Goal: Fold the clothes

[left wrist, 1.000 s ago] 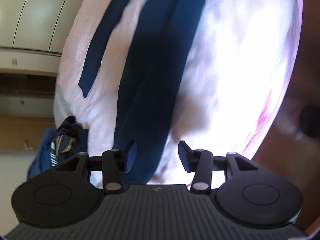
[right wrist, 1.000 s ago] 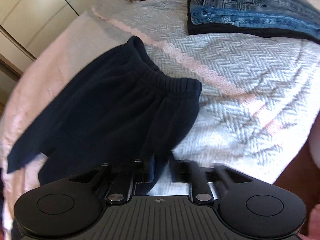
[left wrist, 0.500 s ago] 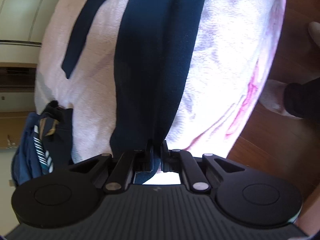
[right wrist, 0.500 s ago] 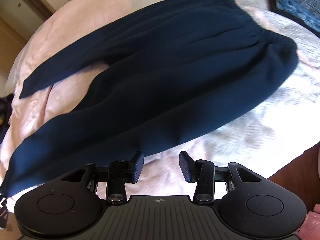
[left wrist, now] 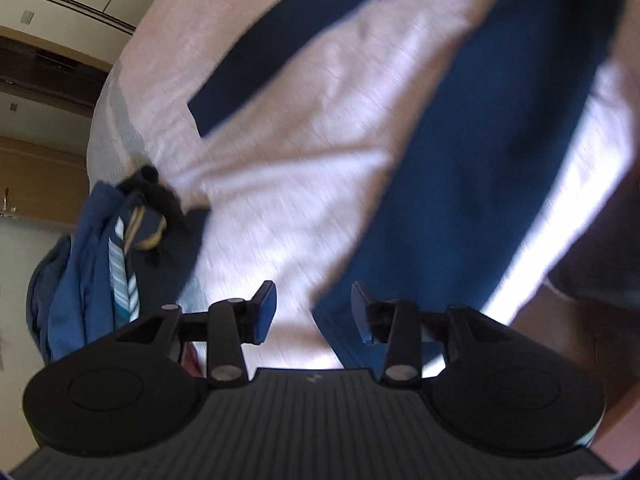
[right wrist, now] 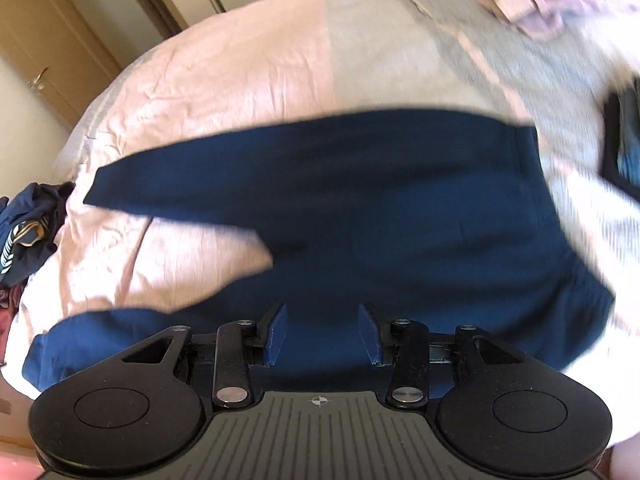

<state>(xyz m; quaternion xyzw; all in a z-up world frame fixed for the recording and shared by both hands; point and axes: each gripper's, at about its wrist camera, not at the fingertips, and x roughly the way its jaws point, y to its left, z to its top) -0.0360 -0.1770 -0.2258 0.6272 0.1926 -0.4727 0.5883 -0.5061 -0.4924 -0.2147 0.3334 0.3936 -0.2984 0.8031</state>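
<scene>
Navy trousers (right wrist: 380, 208) lie spread flat on a pink bedspread (right wrist: 224, 64), seen from two handheld grippers above the bed. In the right wrist view the garment's long axis runs across the frame: the waistband sits at the right, and the two legs stretch leftward, parted in a narrow V, the farther leg ending in a cuff near the bed's left side and the nearer leg ending low at the left edge. The right gripper (right wrist: 322, 334) hovers over the seat of the trousers, its blue-padded fingers spread apart with nothing between them. In the blurred left wrist view the left gripper (left wrist: 313, 312) is likewise released, above the hem of the nearer leg (left wrist: 472, 200). A heap of blue clothing (left wrist: 100, 256) rests at the bed's edge, and folded jeans (right wrist: 624, 140) lie beyond the waistband.
</scene>
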